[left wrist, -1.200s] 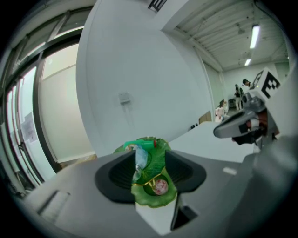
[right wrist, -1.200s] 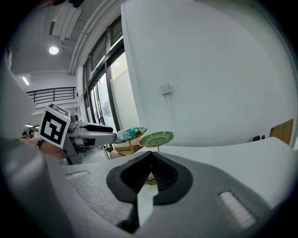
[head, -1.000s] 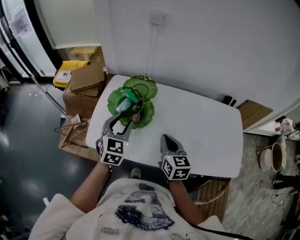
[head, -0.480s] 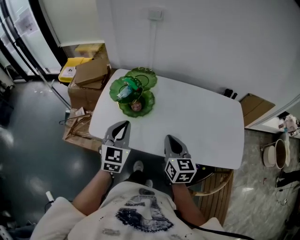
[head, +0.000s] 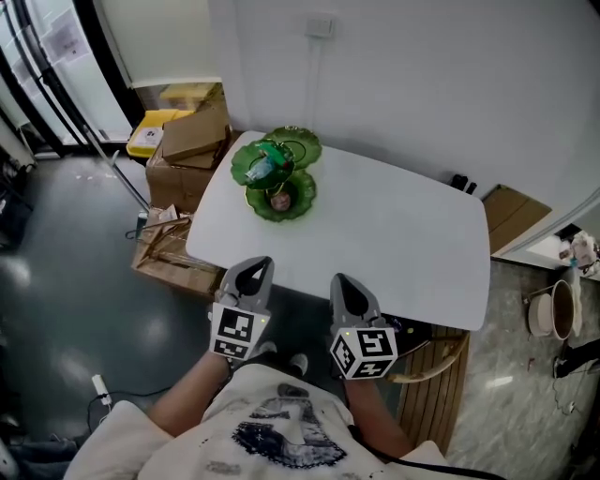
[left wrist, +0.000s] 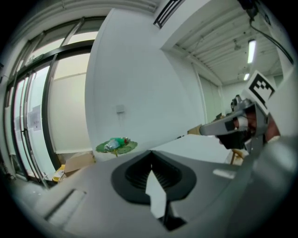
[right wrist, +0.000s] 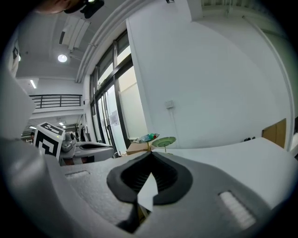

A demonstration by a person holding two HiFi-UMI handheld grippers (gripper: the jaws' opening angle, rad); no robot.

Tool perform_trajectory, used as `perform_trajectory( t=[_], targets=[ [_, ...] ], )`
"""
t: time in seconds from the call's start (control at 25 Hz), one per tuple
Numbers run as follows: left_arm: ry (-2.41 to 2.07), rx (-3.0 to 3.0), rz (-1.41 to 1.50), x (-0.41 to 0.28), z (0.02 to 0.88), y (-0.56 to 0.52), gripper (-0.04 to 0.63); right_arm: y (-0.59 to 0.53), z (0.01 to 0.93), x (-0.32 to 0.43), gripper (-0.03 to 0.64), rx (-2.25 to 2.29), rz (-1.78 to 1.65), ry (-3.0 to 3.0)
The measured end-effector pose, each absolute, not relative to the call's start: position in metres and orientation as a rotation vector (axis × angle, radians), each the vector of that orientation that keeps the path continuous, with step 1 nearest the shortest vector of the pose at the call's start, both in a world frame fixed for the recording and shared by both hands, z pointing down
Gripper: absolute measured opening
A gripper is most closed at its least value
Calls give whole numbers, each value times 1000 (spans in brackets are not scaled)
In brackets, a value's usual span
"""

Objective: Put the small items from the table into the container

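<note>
The green container sits upper middle in the head view, on the white table, with small things inside. Lower down, the left gripper and right gripper are pressed together, holding nothing. The job looks done, so I think nothing needs picking up next.

Cardboard boxes: I see them on the floor off the worktop's far left corner.
Wall socket: on the wall above its far edge.
Bucket: floor, beyond the right edge.
</note>
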State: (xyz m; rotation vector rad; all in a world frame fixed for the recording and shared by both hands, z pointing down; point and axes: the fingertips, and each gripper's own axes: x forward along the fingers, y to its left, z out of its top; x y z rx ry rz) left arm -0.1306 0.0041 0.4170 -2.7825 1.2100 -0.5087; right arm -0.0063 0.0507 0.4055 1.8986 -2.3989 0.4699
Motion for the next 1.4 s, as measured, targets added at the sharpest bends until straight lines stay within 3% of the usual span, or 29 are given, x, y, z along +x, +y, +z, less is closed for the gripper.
perform_trajectory(
  t=[0.88,1.4],
  targets=[
    [1018,-2900,-424,-190,416,56,-9,88,392,-99,-3,1951,388,-2351],
    [1003,-2952,-404,-206,424,60,-11,93,396,-116,-3,1958,391,-2324]
  ],
)
